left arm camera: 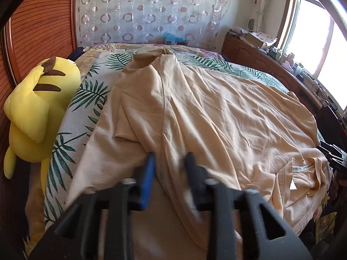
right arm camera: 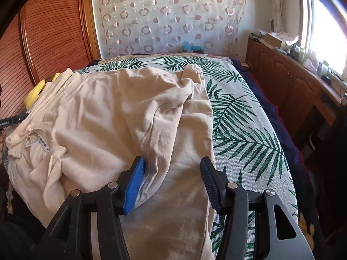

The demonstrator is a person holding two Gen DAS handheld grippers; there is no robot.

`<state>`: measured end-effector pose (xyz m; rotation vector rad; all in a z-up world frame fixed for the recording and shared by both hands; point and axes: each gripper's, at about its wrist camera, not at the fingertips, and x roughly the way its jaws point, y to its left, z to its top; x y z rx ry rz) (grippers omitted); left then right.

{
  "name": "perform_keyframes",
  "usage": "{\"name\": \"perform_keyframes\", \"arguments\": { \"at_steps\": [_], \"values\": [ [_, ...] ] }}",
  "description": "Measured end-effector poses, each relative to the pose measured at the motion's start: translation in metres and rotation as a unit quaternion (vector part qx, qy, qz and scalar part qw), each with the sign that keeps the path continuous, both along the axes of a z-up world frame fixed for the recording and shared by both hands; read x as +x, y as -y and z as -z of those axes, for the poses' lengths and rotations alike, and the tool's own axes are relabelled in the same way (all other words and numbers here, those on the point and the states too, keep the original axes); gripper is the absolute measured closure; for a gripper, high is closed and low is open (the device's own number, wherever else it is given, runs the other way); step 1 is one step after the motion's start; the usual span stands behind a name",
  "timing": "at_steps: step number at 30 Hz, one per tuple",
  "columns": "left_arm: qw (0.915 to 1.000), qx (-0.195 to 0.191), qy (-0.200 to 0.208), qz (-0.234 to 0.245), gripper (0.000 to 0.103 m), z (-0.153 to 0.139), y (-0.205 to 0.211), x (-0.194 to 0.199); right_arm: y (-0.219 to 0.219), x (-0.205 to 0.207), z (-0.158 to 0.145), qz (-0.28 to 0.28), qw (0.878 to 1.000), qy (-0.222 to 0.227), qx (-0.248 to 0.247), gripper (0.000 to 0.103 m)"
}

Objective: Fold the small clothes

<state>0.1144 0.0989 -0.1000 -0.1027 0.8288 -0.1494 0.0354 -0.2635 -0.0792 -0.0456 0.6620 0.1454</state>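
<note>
Bedroom, daylit. Bed (right arm camera: 249,130) under a palm-leaf cover, filling the middle. Far wall (left arm camera: 240,17) pale, hung with a sheer curtain (left arm camera: 147,10) patterned in rings. Left: reddish slatted wooden panel (left arm camera: 43,26), with a yellow plush toy (left arm camera: 39,99) lying at the bed's left edge. Right: low wooden cabinet (right arm camera: 282,69) along the wall, top cluttered with boxes and small items. Above it, bright window (left arm camera: 314,43), glare washing out the panes.
</note>
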Motion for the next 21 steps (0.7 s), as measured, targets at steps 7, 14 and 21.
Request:
{"name": "perform_keyframes", "arguments": {
  "at_steps": [7, 14, 21],
  "values": [
    [0.9958, -0.020, 0.074, -0.049, 0.100, -0.034, -0.015, -0.046, 0.005, 0.002, 0.007, -0.008, 1.000, 0.011, 0.001, 0.042],
    [0.9963, -0.008, 0.058, -0.063, 0.099, -0.029, -0.019, -0.077, 0.006, 0.003, 0.007, -0.009, 1.000, 0.012, 0.001, 0.041],
    [0.9964, -0.002, 0.056, -0.064, 0.081, -0.026, -0.023, -0.072, 0.008, 0.004, 0.005, -0.012, 1.000, 0.008, 0.003, 0.041]
  ]
}}
